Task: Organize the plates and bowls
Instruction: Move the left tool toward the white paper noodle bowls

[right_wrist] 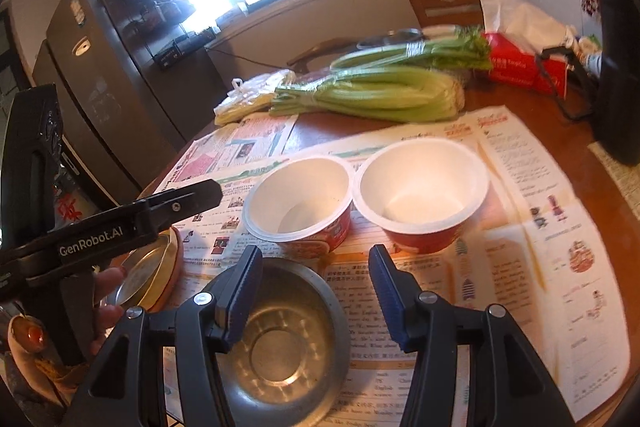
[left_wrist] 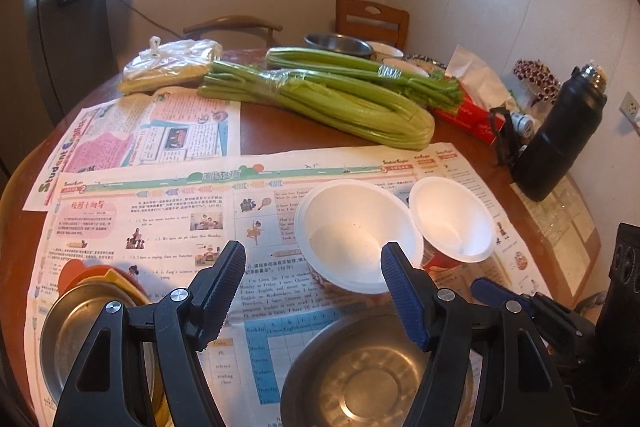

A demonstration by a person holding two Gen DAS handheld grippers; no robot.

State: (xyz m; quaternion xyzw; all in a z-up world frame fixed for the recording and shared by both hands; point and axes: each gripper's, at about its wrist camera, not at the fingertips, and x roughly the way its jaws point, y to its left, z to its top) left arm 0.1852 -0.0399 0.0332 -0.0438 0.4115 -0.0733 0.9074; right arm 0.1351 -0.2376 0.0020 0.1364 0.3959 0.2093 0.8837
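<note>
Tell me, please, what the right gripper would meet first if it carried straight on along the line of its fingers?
Most likely the steel bowl lying on the newspaper just under the right gripper, whose fingers are open and empty. Depth is hard to judge; a shallower line could reach the two white-lined paper cups beyond.

The left gripper (right_wrist: 120,227), seen at mid-left of the right wrist view, carries the white marking "GenRobot.AI" on its arm. The newspaper (left_wrist: 132,143) at left centre of the left wrist view bears the masthead "Student English". Smaller print is illegible.
</note>
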